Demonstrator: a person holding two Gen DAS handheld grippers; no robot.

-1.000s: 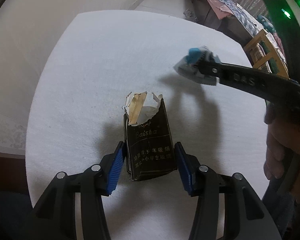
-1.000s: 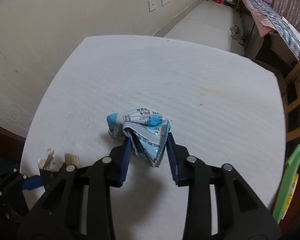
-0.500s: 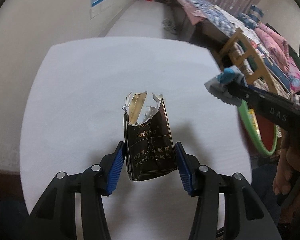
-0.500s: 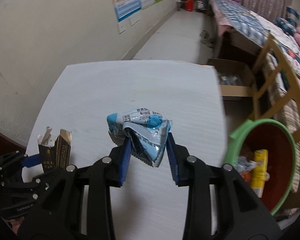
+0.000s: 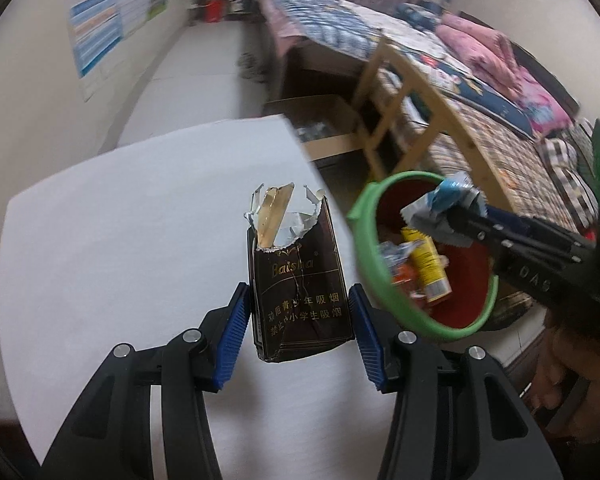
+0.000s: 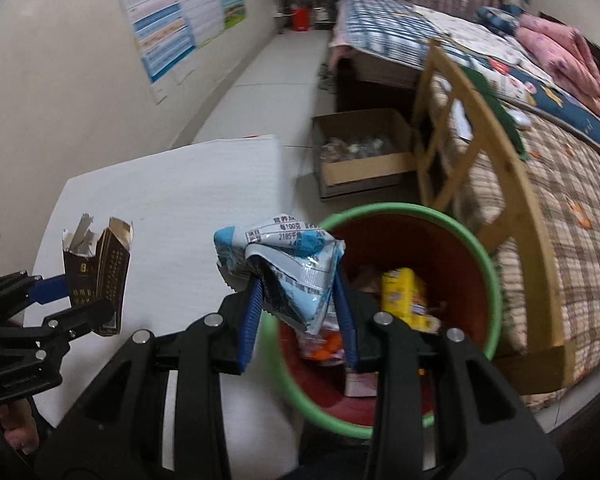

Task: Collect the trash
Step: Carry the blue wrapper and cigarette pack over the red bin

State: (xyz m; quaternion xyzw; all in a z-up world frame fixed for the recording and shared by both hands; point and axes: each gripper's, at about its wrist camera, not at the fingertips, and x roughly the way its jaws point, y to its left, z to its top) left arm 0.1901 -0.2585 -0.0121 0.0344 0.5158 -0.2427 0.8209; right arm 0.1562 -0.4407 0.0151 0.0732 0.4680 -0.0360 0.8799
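Note:
My left gripper is shut on a torn dark brown cigarette pack and holds it upright above the white table. My right gripper is shut on a crumpled blue-and-white wrapper and holds it over the rim of a green-rimmed red bin. The bin stands beside the table's right edge and holds a yellow packet and other litter. The left gripper with the pack shows at the left of the right wrist view. The right gripper with the wrapper shows over the bin in the left wrist view.
A wooden chair stands behind the bin. A cardboard box lies on the floor past the table. A bed with quilts fills the right side. Posters hang on the left wall.
Both grippers have swung right, off the table's middle toward the bin. The right gripper with the wrapper has come over the bin's rim. Both grips are unchanged.

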